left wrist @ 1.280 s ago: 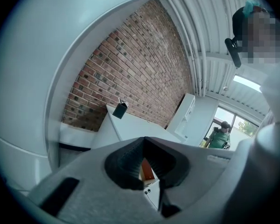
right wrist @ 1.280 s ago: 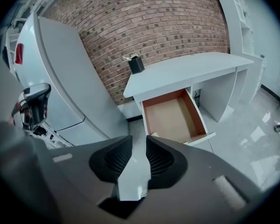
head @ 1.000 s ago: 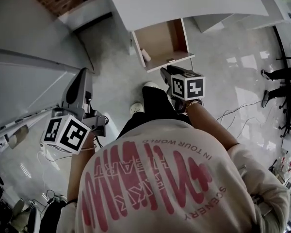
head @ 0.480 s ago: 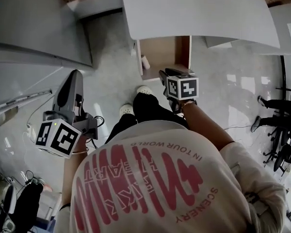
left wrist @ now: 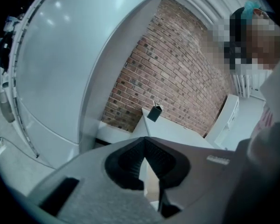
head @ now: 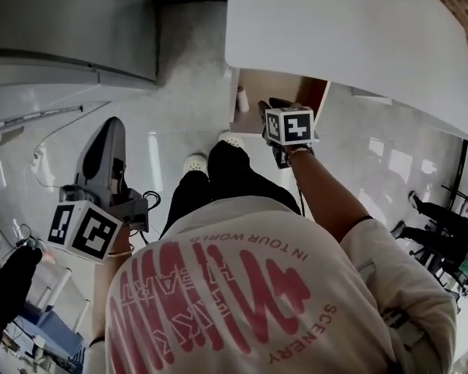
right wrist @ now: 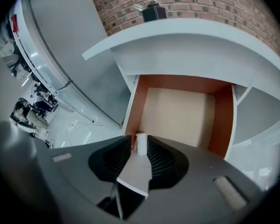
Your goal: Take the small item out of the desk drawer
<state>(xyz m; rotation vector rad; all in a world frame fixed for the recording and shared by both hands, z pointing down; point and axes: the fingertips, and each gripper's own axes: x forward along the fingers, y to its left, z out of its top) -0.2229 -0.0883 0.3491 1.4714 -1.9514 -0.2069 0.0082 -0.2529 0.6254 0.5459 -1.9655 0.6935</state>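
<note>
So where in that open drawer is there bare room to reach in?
The drawer floor is bare from its middle to the right wall and back to the desk edge. Only the near left corner is taken: a small white cylinder stands by the left wall, with the right hand-held gripper lined up on it.

Head view looks steeply down fr above; right gripper view sits near drawer (head: 292, 88), which both share.

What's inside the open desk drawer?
A small white cylinder by the left wall; the rest of the visible floor is bare. In the head view, the desk top covers the drawer's back.
</note>
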